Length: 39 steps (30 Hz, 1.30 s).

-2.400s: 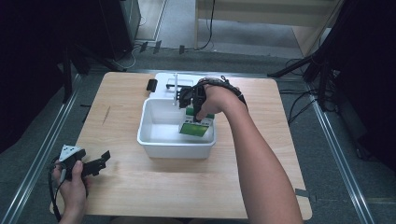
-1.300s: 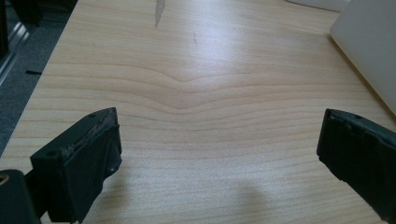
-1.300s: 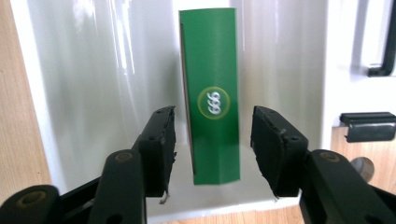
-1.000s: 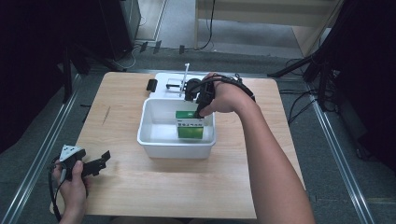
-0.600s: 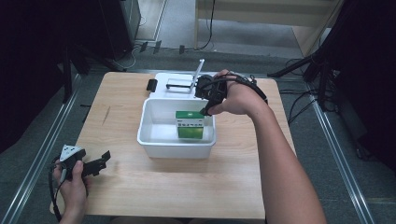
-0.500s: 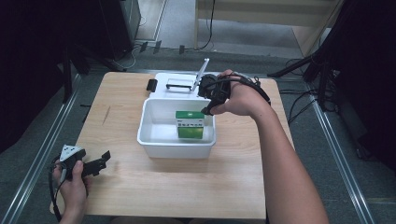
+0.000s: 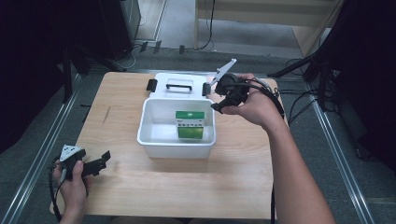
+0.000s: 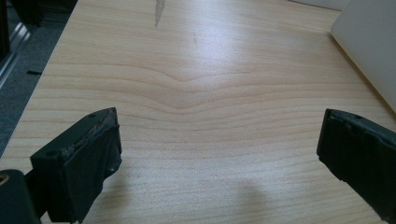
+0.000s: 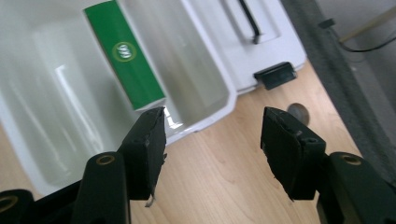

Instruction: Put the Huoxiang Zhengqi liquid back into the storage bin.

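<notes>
Green-and-white carton [image 7: 190, 125] lay inside the white bin [image 7: 154, 140], against the bin's far wall and toward its right side, resting on the floor of the bin with nothing gripping it. Its placement low in the bin suggested that it had been deposited there and needed no further support. In the high view the carton's long axis ran left to right, parallel to the far wall, with a green band on the top face and a green panel facing the near side; in the right gripper view the same carton [image 9: 125, 62] appeared as a long green strip with a round white logo. The right gripper [image 7: 223, 103] hovered above the worktop [image 7: 233, 177] just beyond the bin's far right corner, its jaws spread apart and empty, a posture judged consistent with a clearance position outside the bin. Behind the bin lay the white lid [image 7: 180, 86] with its black handle and latches, left flat on the worktop so that the bin mouth was unobstructed. The left gripper [image 7: 100, 161] sat at the near left corner of the worktop, well apart from the bin, jaws wide open over bare wood and holding nothing, evidently parked.
</notes>
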### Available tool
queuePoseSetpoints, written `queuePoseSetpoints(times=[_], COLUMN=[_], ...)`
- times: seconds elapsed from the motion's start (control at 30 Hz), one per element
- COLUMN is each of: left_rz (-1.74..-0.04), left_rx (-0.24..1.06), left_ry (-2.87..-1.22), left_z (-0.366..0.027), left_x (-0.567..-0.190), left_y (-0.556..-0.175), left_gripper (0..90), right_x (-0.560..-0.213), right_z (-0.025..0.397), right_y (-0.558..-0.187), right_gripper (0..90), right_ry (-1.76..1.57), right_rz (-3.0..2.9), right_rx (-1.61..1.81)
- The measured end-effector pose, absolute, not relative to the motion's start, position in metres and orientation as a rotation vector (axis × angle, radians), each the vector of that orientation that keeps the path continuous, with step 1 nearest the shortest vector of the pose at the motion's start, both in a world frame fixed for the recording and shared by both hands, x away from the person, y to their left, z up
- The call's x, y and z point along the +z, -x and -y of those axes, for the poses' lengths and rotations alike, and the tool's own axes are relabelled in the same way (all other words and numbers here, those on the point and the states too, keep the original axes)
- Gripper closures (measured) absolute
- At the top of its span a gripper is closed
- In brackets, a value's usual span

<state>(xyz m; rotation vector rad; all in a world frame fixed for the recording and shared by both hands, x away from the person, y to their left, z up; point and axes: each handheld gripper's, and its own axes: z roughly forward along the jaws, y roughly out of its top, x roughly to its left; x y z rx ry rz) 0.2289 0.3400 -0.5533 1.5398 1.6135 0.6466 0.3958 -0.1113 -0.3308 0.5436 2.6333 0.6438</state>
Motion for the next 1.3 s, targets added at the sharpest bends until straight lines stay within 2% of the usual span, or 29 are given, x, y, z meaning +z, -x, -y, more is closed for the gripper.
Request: queuePoseSetpoints(times=[0.67, 0.9, 1.07, 1.2, 1.3], left_rz=[-1.612, -1.61, -1.611, -1.611, -1.61], left_rx=[0.647, 0.649, 0.649, 0.651, 0.653], left_ry=[-1.544, -1.544, -1.546, -1.543, -1.549], left_z=[-0.34, -0.34, -0.34, -0.339, -0.34], left_x=[-0.553, -0.553, -0.553, -0.553, -0.553], left_y=[-0.229, -0.229, -0.229, -0.229, -0.228], left_gripper=[0.6, 0.6, 0.6, 0.6, 0.7], right_x=[-0.362, -0.38, -0.394, -0.402, -0.409], right_z=[0.165, 0.191, 0.214, 0.232, 0.246], right_y=[-0.38, -0.371, -0.359, -0.35, -0.343], right_gripper=[37.6, 26.6, 28.3, 21.9, 12.6], right_ry=[-0.898, -1.024, -1.176, -1.264, -1.262], right_rz=[-2.182, -2.004, -1.84, -1.792, -1.797], right_rx=[1.044, 1.152, 1.158, 1.17, 1.198])
